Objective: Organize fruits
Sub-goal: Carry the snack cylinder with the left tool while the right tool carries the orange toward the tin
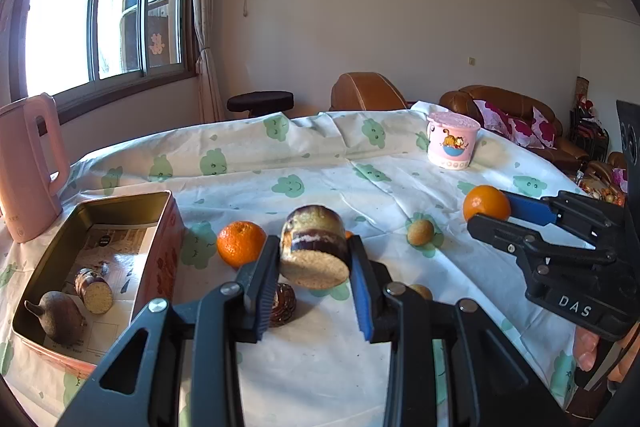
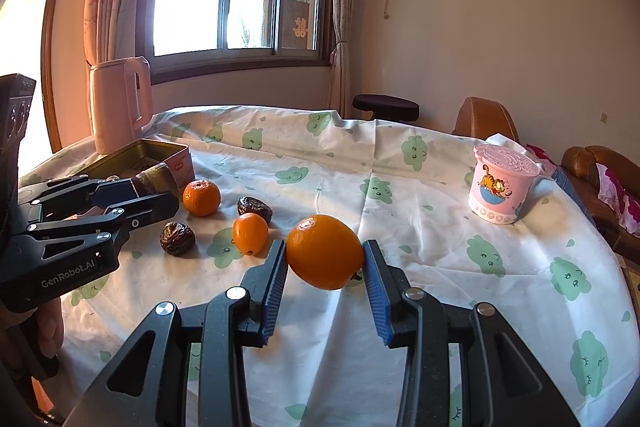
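left tool [image 1: 314, 261] clamps cut brown piece [image 1: 314, 253] | right tool [image 2: 325, 259] clamps orange [image 2: 325, 251] | tin [image 1: 120, 205] at 9 o'clock holds two items | mandarin [image 1: 241, 243], dates, small fruit remain on worktop [image 1: 320, 187]

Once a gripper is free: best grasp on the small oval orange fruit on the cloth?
Grip the small oval orange fruit across its narrow middle, coming from above. It stands on end, so the short axis suits the jaws, and the dark date just behind and another date beside it crowd a level approach.
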